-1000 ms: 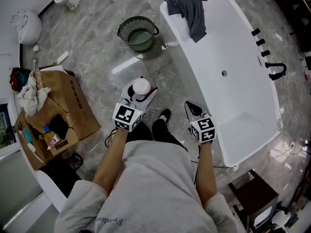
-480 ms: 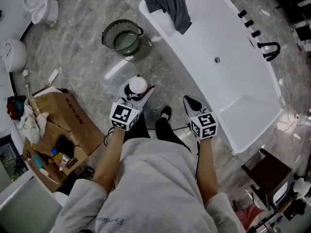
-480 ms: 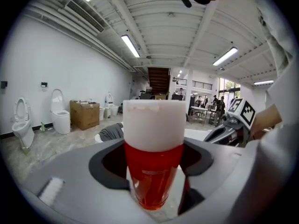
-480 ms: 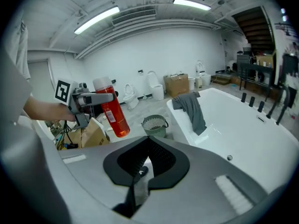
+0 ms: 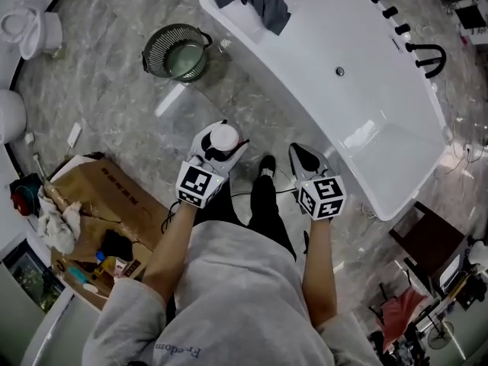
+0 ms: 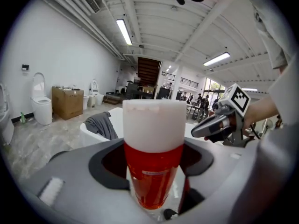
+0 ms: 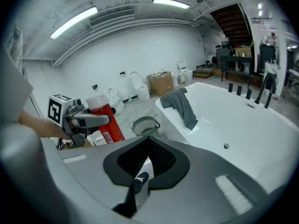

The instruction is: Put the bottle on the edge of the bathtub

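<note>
My left gripper [image 5: 223,139] stays clamped on the red bottle [image 6: 153,157] as I turn; the bathtub [image 5: 358,90] has swung across view, not yet reached; right gripper [image 5: 296,153] shut, empty

Both arms reach out in front of the body, bare from the elbows down. The left arm [image 5: 172,241] carries the left tongs [image 5: 219,149]. Their jaws are closed on a red bottle [image 5: 223,136] with a white cap, which stands upright between them. The right arm [image 5: 319,269] carries the right tongs [image 5: 298,154], a little apart from the left ones. Their jaws are pressed together with nothing between them. Both tongs point forward and slant down.
</note>
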Tool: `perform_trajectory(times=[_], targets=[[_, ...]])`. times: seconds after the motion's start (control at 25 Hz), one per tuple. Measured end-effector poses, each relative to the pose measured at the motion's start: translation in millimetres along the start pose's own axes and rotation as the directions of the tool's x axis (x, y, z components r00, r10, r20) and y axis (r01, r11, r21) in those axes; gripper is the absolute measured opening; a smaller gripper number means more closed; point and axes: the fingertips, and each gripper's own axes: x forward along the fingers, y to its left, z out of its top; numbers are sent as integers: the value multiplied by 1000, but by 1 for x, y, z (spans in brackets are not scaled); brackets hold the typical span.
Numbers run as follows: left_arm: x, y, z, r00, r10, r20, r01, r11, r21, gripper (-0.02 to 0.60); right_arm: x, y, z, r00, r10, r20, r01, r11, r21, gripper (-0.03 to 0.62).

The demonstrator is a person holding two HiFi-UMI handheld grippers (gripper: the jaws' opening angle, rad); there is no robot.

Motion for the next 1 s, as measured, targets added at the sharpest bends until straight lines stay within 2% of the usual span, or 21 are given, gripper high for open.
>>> perform_trajectory(times=[0.08, 0.16, 0.24, 0.32, 0.44, 0.56, 0.72, 0.84, 0.92, 1.0], targets=[[-2, 6, -11, 1000, -13, -19, 12, 1000, -20, 337, 9, 3, -2, 1000, -8, -15, 8, 1000, -1, 2], [0, 9, -21, 998, -30, -54, 29, 999, -21, 337, 19, -2, -9, 1000, -4, -21, 6, 998, 65, 2], [0, 14, -30, 993, -54, -103, 54, 999, 1, 337, 33, -6, -16, 1000, 1, -15, 1, 988, 156, 2], [-5, 17, -37, 988, -73, -139, 79, 996, 39, 337, 48, -4, -20, 1000, 11, -1, -10, 980, 199, 2], [0, 21, -48, 984, -102, -147, 113, 991, 70, 337, 73, -2, -20, 998, 54, 21, -57, 983, 175, 2], [23, 29, -54, 984, -134, -118, 138, 990, 27, 337, 93, -10, -23, 996, 81, 21, -84, 986, 147, 2], [56, 24, -66, 976, -183, -117, 191, 980, 56, 337, 104, -20, -45, 993, 117, 12, -117, 969, 219, 2], [72, 15, -80, 968, -212, -131, 223, 971, 81, 337, 111, -13, -71, 982, 187, -27, -173, 947, 271, 2], [76, 15, -93, 970, -204, -135, 216, 973, 87, 337, 118, -2, -87, 970, 227, -84, -203, 953, 226, 2], [82, 21, -108, 972, -191, -136, 205, 974, 95, 337, 127, 2, -95, 967, 223, -121, -204, 967, 150, 2]])
